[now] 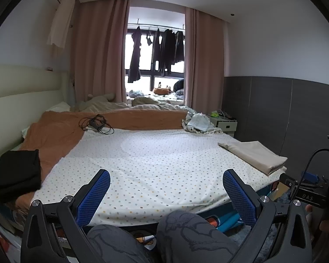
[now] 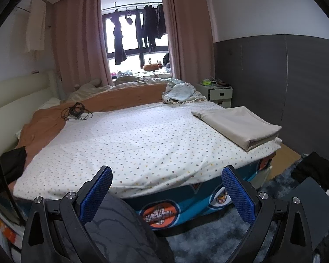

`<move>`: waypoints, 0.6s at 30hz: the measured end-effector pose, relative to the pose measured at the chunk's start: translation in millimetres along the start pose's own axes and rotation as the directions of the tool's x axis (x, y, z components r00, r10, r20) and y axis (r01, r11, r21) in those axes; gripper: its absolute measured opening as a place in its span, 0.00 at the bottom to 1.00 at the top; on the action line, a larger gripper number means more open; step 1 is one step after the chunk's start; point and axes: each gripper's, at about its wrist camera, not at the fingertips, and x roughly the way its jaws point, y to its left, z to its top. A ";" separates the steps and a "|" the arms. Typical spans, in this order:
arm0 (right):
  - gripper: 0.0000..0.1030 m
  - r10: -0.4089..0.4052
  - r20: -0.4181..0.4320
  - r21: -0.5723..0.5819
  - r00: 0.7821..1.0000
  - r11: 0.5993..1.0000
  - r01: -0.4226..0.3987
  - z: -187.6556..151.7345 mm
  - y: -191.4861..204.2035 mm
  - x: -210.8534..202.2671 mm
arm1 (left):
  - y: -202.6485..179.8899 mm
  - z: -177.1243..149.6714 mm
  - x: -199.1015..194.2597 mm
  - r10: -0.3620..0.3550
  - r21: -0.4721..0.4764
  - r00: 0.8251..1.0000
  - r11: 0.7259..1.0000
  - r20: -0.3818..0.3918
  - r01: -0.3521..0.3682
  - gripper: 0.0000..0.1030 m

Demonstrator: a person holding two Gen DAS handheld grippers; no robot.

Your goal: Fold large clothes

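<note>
1. The left hand-held gripper (image 1: pixel 166 194) has its blue-padded fingers spread wide with nothing between them; it hovers at the near edge of the bed, above the person's knees in grey patterned trousers (image 1: pixel 186 232).
2. The right hand-held gripper (image 2: pixel 166 191) is likewise wide apart and holds nothing; one grey-trousered knee (image 2: pixel 120 230) hides part of the view between its fingers.
3. Ahead of both lies the white dotted bed sheet (image 1: pixel 155 160), spread flat over the mattress.
4. A folded beige cloth (image 2: pixel 239 125) rests ahead and to the right of the right hand-held gripper, near the bed's right edge, well apart from both.
5. A folded black garment (image 1: pixel 16 173) sits ahead and far to the left of the left hand-held gripper, on the orange-brown blanket (image 1: pixel 61 131); in the right wrist view it is partly cut off behind a dark curved bar.
6. A tangle of black cable (image 1: pixel 96 123) lies far ahead, where blanket meets sheet.
7. A crumpled pale-blue cloth (image 2: pixel 179 93) lies far ahead to the right; what it is cannot be made out.
8. At the right edge of the left wrist view, a black device is only partly visible.
</note>
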 end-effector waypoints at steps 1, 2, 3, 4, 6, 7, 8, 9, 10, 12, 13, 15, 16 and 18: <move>0.98 0.002 0.001 0.001 1.000 1.000 -0.002 -0.1 0.0 -0.1 | -0.2 0.2 0.3 0.000 0.000 1.000 1.000 0.000 0.000 0.99; 0.98 0.005 0.003 0.003 1.000 1.000 -0.005 -0.3 0.2 -0.4 | -0.2 0.4 0.5 0.000 0.000 1.000 1.000 0.001 0.000 1.00; 0.98 0.008 0.007 0.004 1.000 1.000 -0.008 -0.6 0.9 -1.3 | -0.2 0.5 0.7 0.000 -0.001 1.000 1.000 0.000 0.000 1.00; 0.98 0.011 0.008 0.005 1.000 1.000 -0.011 -0.3 0.9 -1.4 | -0.2 0.3 0.5 -0.001 -0.002 1.000 1.000 0.000 0.001 1.00; 0.98 0.013 0.009 0.004 1.000 1.000 -0.013 -0.2 1.5 -1.6 | -0.5 0.0 0.6 0.001 -0.002 1.000 1.000 0.002 -0.001 1.00; 0.98 0.013 0.009 0.005 1.000 1.000 -0.013 -0.1 1.5 -1.6 | -0.3 0.0 0.6 0.001 -0.002 1.000 1.000 0.001 -0.001 1.00; 0.98 0.014 0.009 0.005 1.000 1.000 -0.014 -0.1 1.3 -1.6 | 0.0 -0.2 0.4 0.000 -0.002 1.000 1.000 0.000 0.000 1.00; 0.98 0.015 0.009 0.006 1.000 1.000 -0.016 0.0 1.0 -1.6 | 0.0 -0.2 0.5 -0.001 -0.002 1.000 1.000 0.000 0.001 1.00; 0.98 0.017 0.010 0.008 1.000 1.000 -0.017 -0.5 1.0 -1.4 | -1.0 -0.2 0.8 -0.002 -0.003 1.000 1.000 0.000 0.002 1.00; 0.98 0.019 0.011 0.010 1.000 1.000 -0.019 -0.7 2.0 -1.4 | -1.4 -0.2 0.8 0.000 -0.002 1.000 1.000 0.001 0.000 1.00; 0.98 0.018 0.012 0.009 1.000 1.000 -0.018 -1.0 2.4 -1.6 | -1.6 -0.2 0.9 -0.001 -0.001 1.000 1.000 0.001 0.001 1.00; 0.98 0.018 0.013 0.008 1.000 1.000 -0.018 -1.6 2.8 -1.7 | -1.7 -0.5 1.1 -0.001 -0.002 1.000 1.000 0.000 0.001 1.00; 0.98 0.020 0.013 0.008 1.000 1.000 -0.020 -1.5 2.8 -1.5 | -1.8 -0.6 0.7 -0.001 -0.003 1.000 1.000 0.001 0.001 1.00; 0.98 0.022 0.011 0.010 1.000 1.000 -0.022 -2.4 1.8 -0.3 | -2.2 -0.7 0.8 -0.002 -0.004 1.000 1.000 0.000 0.002 1.00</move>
